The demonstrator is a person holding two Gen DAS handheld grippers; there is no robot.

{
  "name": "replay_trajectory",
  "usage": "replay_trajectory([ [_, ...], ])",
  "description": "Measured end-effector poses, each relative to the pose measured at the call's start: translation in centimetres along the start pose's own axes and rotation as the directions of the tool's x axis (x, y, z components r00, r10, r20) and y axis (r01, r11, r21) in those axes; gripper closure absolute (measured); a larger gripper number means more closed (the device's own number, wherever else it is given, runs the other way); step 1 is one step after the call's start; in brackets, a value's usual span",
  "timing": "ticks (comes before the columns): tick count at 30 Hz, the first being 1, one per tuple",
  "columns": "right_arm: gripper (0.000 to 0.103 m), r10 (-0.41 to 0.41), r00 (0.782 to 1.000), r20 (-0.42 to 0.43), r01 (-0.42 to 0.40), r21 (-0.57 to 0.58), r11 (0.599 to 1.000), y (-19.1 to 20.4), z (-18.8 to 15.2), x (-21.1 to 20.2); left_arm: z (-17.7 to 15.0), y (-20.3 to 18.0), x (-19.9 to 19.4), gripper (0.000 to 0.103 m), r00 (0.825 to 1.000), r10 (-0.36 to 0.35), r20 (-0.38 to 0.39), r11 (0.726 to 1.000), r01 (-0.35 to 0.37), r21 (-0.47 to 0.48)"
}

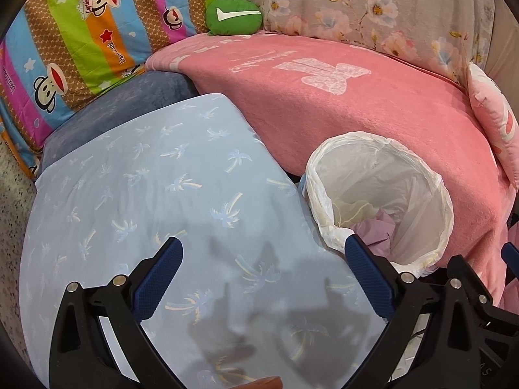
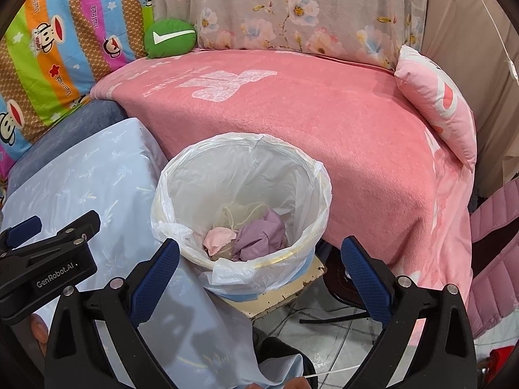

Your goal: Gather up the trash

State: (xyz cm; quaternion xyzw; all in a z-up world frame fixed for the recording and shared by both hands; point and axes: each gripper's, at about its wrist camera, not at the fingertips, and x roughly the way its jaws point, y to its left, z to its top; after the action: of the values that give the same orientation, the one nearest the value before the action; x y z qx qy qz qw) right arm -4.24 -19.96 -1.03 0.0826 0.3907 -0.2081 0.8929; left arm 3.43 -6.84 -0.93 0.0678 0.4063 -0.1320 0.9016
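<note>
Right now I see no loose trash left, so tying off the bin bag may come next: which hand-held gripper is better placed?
Probably right. The right hand-held gripper faces the bag's rim centrally, jaws open; the left hand-held gripper points at the blue cloth.

The left gripper [image 1: 262, 259], black-framed with blue textured pads, stands with its jaws wide apart and nothing between them, tilted downward just left of the white-lined round trash bin [image 2: 240, 194]. The right gripper [image 2: 259, 259], of the same make, is spread just as wide and empty, angled down over the bin's near rim, its fingertips flanking it.
</note>
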Motion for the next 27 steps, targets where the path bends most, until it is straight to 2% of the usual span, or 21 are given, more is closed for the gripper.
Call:
replay_trajectory([
  [13,0.006,0.001,1.000,-0.006,-0.001,-0.010,1.000,-0.10,-0.39,-0.15,-0.27,-0.30,-0.09,0.007,0.999,0.027,-0.019,1.000,-0.027,-0.014],
  [27,0.006,-0.004,1.000,-0.023,0.004,-0.013,1.000,-0.44,-0.61,0.28,-0.59,-0.77,0.12,0.007,0.999,0.023,-0.034,1.000,-0.023,-0.003],
])
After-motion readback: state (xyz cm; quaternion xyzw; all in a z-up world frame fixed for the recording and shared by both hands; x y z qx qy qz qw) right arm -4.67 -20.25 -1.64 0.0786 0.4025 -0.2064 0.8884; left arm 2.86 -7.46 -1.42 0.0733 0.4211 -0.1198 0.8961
